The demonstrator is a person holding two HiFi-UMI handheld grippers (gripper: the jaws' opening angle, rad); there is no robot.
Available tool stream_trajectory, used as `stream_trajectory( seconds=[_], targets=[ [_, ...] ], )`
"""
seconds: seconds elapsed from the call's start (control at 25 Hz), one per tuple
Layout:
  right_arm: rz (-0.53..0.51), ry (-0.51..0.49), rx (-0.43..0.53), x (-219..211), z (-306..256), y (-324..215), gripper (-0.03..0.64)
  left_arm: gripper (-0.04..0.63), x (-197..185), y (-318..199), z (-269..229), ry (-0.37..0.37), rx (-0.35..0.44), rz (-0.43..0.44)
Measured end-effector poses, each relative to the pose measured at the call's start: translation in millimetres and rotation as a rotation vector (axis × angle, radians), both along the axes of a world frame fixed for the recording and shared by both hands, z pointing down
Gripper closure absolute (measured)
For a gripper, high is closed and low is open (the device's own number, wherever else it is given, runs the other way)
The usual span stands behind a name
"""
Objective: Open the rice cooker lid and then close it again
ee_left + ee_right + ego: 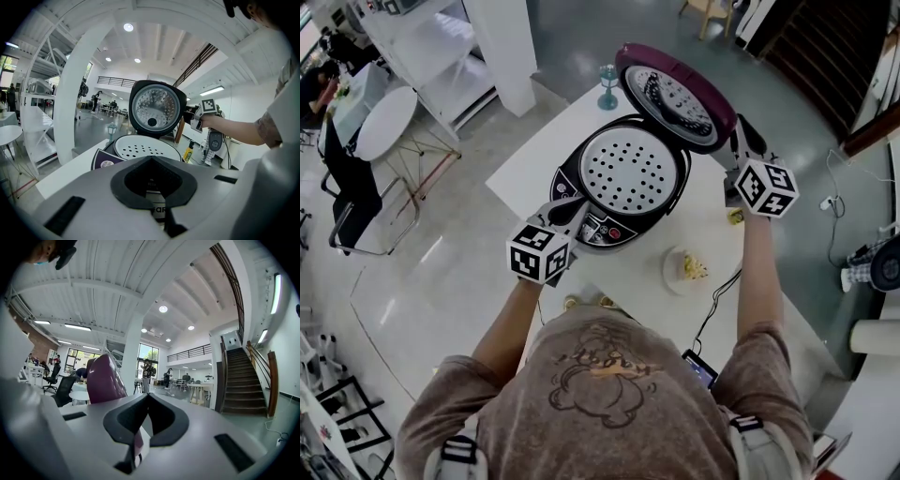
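The rice cooker (581, 183) stands on the white table (525, 169) with its maroon lid (675, 98) swung up and a white perforated tray (626, 171) showing inside. My left gripper (565, 211) is shut, with its tips against the cooker's front left panel. In the left gripper view the lid's (154, 108) silver underside faces me above the tray (145, 147). My right gripper (739, 128) is shut with nothing in it, beside the right edge of the raised lid. In the right gripper view the lid's maroon back (104, 380) rises just left of the right gripper (136, 453).
A small teal goblet (607, 86) stands behind the cooker. A plate with food (687, 267), a small yellow item (736, 217), a phone (700, 367) and a black cable (722, 291) lie on the table's right part. A white pillar (511, 47) rises behind.
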State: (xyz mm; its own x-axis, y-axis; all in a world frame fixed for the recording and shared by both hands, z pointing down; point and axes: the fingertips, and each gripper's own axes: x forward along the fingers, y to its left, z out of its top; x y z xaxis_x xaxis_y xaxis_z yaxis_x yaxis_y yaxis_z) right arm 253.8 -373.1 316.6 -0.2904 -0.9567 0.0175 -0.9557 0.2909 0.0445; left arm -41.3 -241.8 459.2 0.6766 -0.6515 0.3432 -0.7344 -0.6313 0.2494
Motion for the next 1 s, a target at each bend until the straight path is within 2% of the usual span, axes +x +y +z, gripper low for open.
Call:
stream_trajectory(
  seconds=[0.72,1.0],
  targets=[
    [0.049,0.026,-0.01,20.7,1.2,-10.8,0.614,0.575,-0.1,0.1,-0.3,0.0,0.002,0.008],
    [0.013,-0.052,0.062,21.8,-20.4,1.2,0.612,0.575,-0.1,0.4,-0.7,0.003,0.001,0.016]
  ],
)
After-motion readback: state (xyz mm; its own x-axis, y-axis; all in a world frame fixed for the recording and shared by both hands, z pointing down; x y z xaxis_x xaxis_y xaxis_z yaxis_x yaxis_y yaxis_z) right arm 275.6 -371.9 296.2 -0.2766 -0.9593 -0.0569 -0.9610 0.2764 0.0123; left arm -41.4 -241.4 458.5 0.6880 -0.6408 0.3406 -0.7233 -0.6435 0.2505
